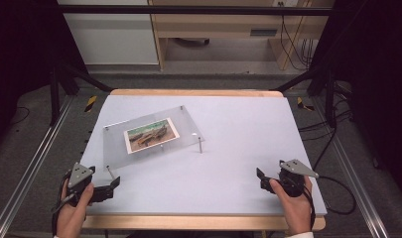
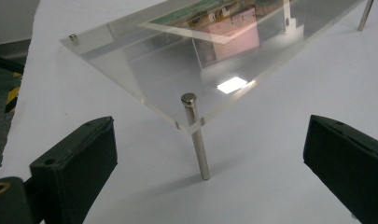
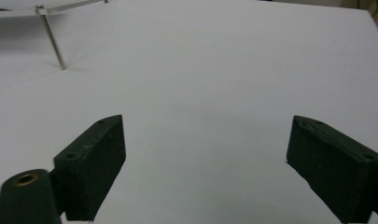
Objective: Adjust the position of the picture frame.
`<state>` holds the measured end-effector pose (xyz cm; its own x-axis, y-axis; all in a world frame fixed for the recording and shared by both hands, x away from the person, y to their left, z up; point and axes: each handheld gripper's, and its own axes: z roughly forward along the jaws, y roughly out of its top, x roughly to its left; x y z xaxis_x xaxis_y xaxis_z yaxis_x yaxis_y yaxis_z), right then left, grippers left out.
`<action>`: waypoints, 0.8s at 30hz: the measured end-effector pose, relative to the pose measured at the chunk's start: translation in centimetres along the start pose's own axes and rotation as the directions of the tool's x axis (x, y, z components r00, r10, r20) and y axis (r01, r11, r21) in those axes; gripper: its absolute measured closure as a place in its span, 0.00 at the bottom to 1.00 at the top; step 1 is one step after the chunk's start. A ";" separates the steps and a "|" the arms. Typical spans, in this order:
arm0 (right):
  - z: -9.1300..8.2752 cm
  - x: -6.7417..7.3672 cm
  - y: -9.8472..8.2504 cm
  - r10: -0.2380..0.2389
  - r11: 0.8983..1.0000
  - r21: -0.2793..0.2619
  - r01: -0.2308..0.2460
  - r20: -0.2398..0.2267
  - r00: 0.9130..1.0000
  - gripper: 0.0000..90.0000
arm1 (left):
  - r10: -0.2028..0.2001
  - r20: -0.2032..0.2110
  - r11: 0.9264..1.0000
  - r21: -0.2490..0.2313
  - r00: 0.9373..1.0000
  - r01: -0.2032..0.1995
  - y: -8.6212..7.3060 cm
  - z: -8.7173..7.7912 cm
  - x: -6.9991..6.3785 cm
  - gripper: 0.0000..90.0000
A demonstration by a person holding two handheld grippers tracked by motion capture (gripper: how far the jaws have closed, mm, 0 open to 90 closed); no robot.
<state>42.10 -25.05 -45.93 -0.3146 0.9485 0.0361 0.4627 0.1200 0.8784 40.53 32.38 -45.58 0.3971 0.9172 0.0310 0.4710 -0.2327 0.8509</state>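
Note:
A clear acrylic plate (image 1: 183,126) stands on thin metal legs at the table's left middle, with a picture card (image 1: 151,135) lying on it. My left gripper (image 1: 113,187) rests near the front left edge, open and empty, just short of the plate's near corner. In the left gripper view, the corner leg (image 2: 198,140) and the plate (image 2: 144,70) lie ahead of the wide-apart jaws of the left gripper (image 2: 210,126). My right gripper (image 1: 260,177) sits at the front right, open and empty. In its own view the right gripper (image 3: 206,126) faces bare table, and one leg (image 3: 52,42) stands far off at the upper left.
The pale grey table top (image 1: 238,139) has a wooden edge (image 1: 198,92) at the back. Metal frame rails (image 1: 34,163) run along both sides. Cables (image 1: 337,198) trail on the floor at right. Wooden furniture (image 1: 213,29) stands beyond the table.

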 end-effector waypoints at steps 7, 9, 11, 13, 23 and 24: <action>-0.1 0.7 -0.3 -0.023 0.999 -0.024 0.024 0.042 0.999 0.20 | -0.022 0.038 0.999 -0.037 0.999 0.023 0.0 0.0 -0.1 0.03; -0.2 0.8 -0.4 -0.013 0.999 -0.045 0.015 0.042 0.999 0.20 | -0.042 0.052 0.999 -0.030 0.998 0.043 -0.1 0.0 0.0 0.03; -0.2 0.8 -0.5 -0.007 0.999 -0.054 0.009 0.038 0.999 0.21 | -0.040 0.056 0.999 -0.025 0.998 0.042 -0.2 0.0 0.0 0.03; -0.2 0.7 -0.8 0.001 0.997 -0.071 0.001 0.038 0.999 0.22 | -0.049 0.062 0.998 -0.026 0.997 0.051 -0.3 0.2 0.2 0.03; -0.3 0.7 -0.8 -0.006 0.995 -0.101 0.013 0.066 0.998 0.24 | -0.097 0.135 0.995 0.015 0.986 0.096 -0.7 0.5 0.4 0.04; -0.3 0.6 -0.8 -0.005 0.994 -0.108 0.013 0.070 0.998 0.26 | -0.086 0.137 0.996 0.037 0.987 0.082 -0.8 0.7 0.3 0.06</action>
<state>41.28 -24.62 -46.46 -0.2580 0.9661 -0.0017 0.3668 0.0996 0.9249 40.84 32.63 -46.62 0.4595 0.8807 -0.1147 0.5310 -0.1689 0.8304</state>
